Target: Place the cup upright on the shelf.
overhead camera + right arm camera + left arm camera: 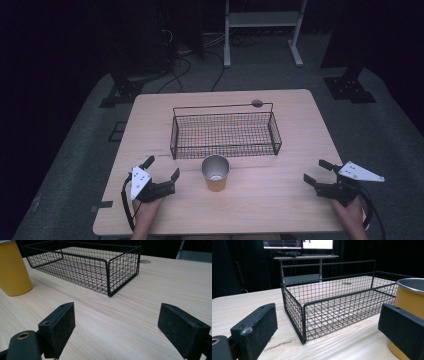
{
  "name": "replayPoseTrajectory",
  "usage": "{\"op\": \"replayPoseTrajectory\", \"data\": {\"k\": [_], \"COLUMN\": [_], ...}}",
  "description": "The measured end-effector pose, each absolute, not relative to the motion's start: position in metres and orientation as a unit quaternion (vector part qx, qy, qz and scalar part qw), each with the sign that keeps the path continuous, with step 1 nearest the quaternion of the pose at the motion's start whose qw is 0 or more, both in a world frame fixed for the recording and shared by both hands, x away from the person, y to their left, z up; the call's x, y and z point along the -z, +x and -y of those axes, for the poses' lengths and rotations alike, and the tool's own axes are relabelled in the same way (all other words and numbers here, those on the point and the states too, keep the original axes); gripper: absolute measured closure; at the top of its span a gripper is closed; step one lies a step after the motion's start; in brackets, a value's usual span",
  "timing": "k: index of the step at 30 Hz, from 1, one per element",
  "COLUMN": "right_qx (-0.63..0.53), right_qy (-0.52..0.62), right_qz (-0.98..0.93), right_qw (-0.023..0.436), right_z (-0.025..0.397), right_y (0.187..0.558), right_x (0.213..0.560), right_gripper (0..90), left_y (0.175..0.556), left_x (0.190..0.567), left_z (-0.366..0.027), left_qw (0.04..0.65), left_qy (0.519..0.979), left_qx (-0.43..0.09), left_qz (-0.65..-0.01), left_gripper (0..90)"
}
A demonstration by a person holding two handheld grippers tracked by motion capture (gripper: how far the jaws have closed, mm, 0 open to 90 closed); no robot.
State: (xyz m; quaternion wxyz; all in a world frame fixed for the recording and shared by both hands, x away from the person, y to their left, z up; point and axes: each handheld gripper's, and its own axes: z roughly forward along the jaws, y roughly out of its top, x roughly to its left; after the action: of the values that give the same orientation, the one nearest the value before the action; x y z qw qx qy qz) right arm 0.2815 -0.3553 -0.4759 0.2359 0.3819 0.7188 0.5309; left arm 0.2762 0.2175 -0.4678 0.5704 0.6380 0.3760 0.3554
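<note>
— What's on my left?
— My left gripper (161, 168) rests near the table's (280, 200) near-left edge, jaws spread wide, holding nothing.
— And the middle?
— I see a yellow cup (216, 173) standing upright just in front of the black wire basket (225, 134).
— My right side?
— The right gripper (318, 171) sits near the right edge, jaws wide apart and empty.

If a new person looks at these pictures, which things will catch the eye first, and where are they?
The eye goes first to the black wire basket, empty, in the middle of the wooden table. Just in front of it, toward the person, stands a yellow cup with a silver inside, upright and apart from the basket. At the near edge, the left gripper and the right gripper wait open on either side of the cup, holding nothing.
</note>
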Motion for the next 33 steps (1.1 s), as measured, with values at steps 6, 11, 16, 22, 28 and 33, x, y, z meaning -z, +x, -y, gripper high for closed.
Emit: {"op": "replayPoseTrajectory", "data": {"k": [6,11,16,22,28,33], "right_qx": [-0.531,-0.528,-0.525,-0.525,-0.526,-0.525], "right_qy": [0.380,0.380,0.381,0.381,0.380,0.379], "right_qz": [-0.720,-0.722,-0.723,-0.724,-0.724,-0.724], "right_qw": [0.236,0.236,0.237,0.236,0.236,0.236], "right_z": [0.355,0.354,0.353,0.353,0.353,0.353], "right_y": [0.281,0.282,0.282,0.282,0.282,0.282], "right_x": [0.476,0.476,0.476,0.476,0.476,0.476], "right_gripper": [13.4,13.4,13.4,13.4,13.4,13.4], "left_y": [0.276,0.275,0.273,0.272,0.274,0.273], "left_x": [0.468,0.467,0.466,0.465,0.466,0.466], "left_z": [-0.216,-0.217,-0.218,-0.214,-0.207,-0.200], "left_qw": [0.572,0.575,0.583,0.585,0.583,0.582], "left_qy": [0.640,0.641,0.637,0.643,0.653,0.662], "left_qx": [-0.352,-0.350,-0.345,-0.339,-0.332,-0.327], "left_qz": [-0.374,-0.369,-0.369,-0.360,-0.353,-0.341], "left_gripper": [1.5,1.5,1.5,1.5,0.0,0.0]}}
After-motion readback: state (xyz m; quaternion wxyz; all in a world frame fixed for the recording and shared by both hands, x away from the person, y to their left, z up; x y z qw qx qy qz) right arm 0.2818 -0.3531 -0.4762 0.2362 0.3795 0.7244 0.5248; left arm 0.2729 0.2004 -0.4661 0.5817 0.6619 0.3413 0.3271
